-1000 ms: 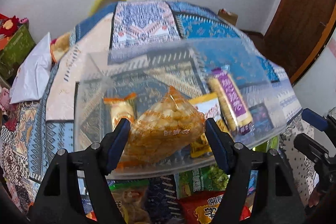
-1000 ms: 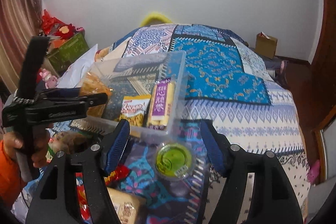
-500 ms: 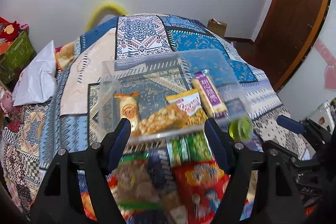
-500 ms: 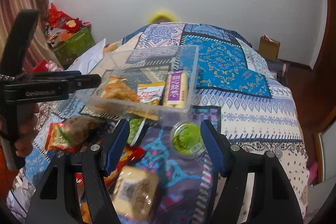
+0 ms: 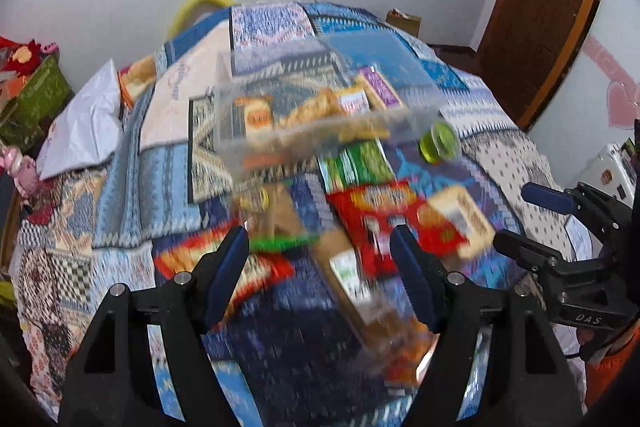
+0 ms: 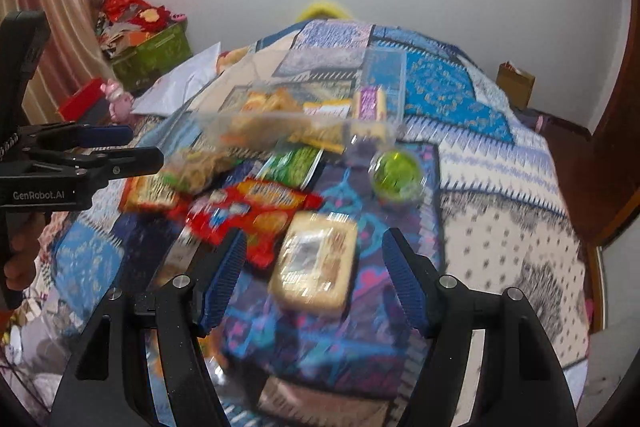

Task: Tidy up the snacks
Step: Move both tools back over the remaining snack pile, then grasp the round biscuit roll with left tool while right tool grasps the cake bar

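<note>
A clear plastic box stands on the patterned bedspread and holds several snack packs, among them a purple bar. In front of it lie loose snacks: a green jelly cup, a green pack, a red bag, a pale wrapped cake. My left gripper is open and empty above the loose snacks. My right gripper is open and empty, its fingers either side of the pale cake.
The bed fills the view, with a white pillow at its left. A green box of clutter stands by the wall. A cardboard box sits on the floor on the right, near a wooden door.
Both grippers have pulled back and up from the clear box. The orange snack bag that sat between my left fingers now lies in the box. More loose snacks have come into view.
</note>
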The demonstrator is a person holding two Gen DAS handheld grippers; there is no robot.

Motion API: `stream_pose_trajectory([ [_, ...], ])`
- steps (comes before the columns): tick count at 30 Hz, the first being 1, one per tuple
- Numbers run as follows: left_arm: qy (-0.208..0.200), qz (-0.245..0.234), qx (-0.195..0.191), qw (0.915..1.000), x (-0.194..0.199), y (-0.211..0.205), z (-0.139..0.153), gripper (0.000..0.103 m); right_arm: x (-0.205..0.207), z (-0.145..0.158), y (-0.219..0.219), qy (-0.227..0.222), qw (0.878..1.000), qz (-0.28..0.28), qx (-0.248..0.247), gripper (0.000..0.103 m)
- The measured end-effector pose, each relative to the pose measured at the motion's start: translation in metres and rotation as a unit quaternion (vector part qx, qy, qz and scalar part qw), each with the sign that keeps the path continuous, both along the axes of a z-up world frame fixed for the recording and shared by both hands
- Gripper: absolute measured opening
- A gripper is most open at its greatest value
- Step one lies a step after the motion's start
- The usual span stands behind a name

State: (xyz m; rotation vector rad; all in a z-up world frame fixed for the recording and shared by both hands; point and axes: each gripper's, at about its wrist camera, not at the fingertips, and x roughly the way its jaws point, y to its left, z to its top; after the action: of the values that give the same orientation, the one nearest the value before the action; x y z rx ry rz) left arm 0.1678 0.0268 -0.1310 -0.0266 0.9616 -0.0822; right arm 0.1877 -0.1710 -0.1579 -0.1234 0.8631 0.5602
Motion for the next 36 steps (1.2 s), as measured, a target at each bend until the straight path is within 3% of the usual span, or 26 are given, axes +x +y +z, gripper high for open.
stream_pose_trajectory([
  [7, 0.038, -0.011, -0.021, 0.999, -0.023, -0.007, -0.032, 0.073, -0.012, -0.019, 0.007, 0.016, 1.0, 0.003, -0.021, 0.067],
  [12, 0.066, -0.016, -0.033, 0.9971, -0.019, -0.015, -0.057, 0.073, -0.002, -0.032, 0.01, 0.027, 0.999, -0.009, -0.038, 0.067],
  [21, 0.072, -0.014, -0.046, 0.9962, 0.003, -0.027, -0.08, 0.072, 0.017, -0.051, 0.018, 0.049, 0.998, -0.011, -0.04, 0.067],
  [30, 0.07, -0.001, -0.049, 0.9963, 0.013, -0.024, -0.093, 0.052, 0.025, -0.06, 0.018, 0.055, 0.998, -0.022, -0.021, 0.067],
  [32, 0.065, 0.002, -0.048, 0.9967, 0.013, -0.024, -0.093, 0.05, 0.026, -0.061, 0.017, 0.059, 0.998, -0.021, -0.017, 0.058],
  [36, 0.061, 0.008, -0.052, 0.9967, 0.011, -0.021, -0.092, 0.047, 0.023, -0.059, 0.014, 0.052, 0.998, -0.021, -0.015, 0.055],
])
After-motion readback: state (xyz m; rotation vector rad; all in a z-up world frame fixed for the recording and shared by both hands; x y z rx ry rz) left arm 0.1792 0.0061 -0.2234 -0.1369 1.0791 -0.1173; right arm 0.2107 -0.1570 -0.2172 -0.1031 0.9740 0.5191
